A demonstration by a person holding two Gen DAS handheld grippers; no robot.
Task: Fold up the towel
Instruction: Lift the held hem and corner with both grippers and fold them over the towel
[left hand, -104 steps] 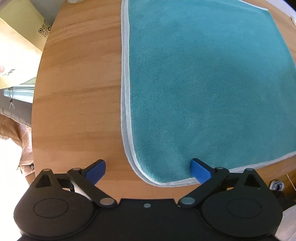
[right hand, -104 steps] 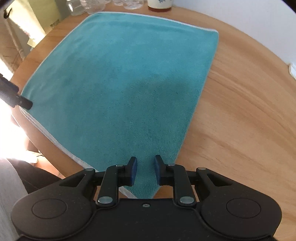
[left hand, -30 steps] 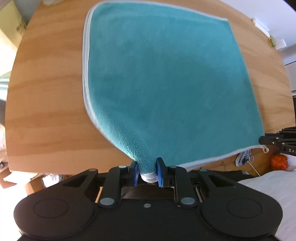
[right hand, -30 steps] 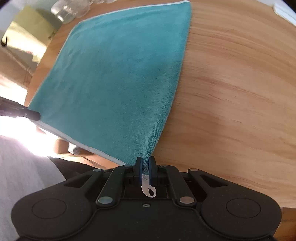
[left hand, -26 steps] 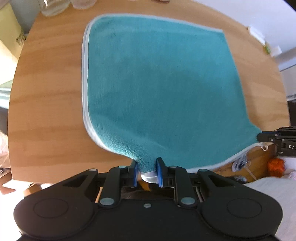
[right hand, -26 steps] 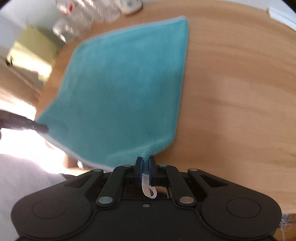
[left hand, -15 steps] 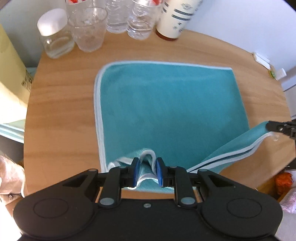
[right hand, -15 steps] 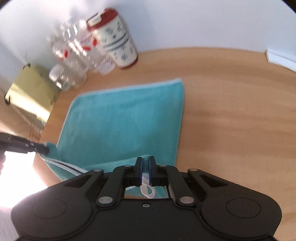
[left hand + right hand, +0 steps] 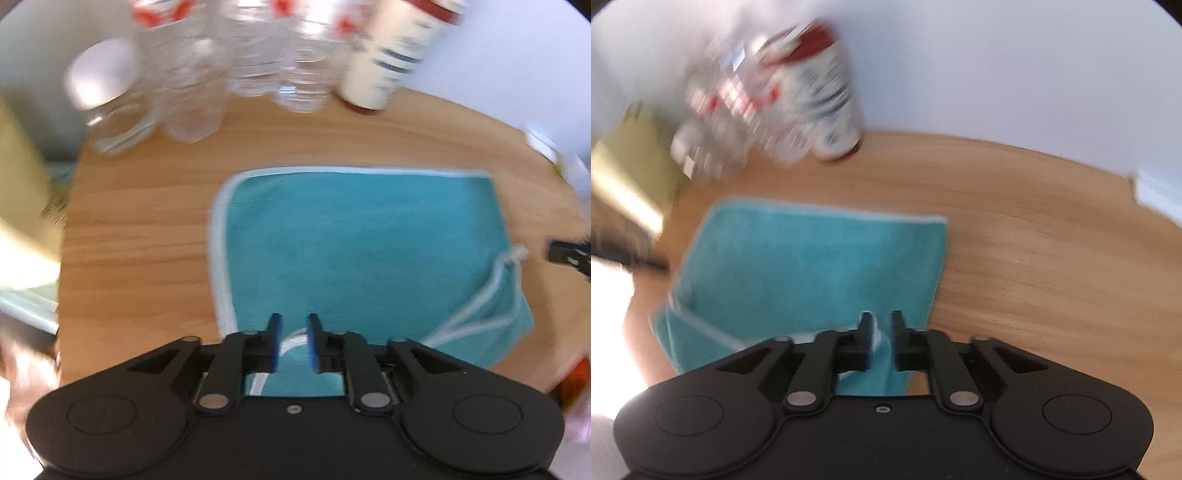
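Teal towel (image 9: 362, 240): 1 | left tongs (image 9: 293, 341): parted | right tongs (image 9: 880, 339): parted

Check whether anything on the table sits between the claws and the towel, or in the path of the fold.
Nothing visible does. Both the left claw and right claw are right over the teal towel's near edge. The bottles and patterned cup stand beyond its far edge.

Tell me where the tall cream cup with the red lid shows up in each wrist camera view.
Left wrist view: cream cup at top, right of centre, behind the towel.
Right wrist view: cream cup at upper left, blurred.
Shared landmark: the clear bottles beside it.
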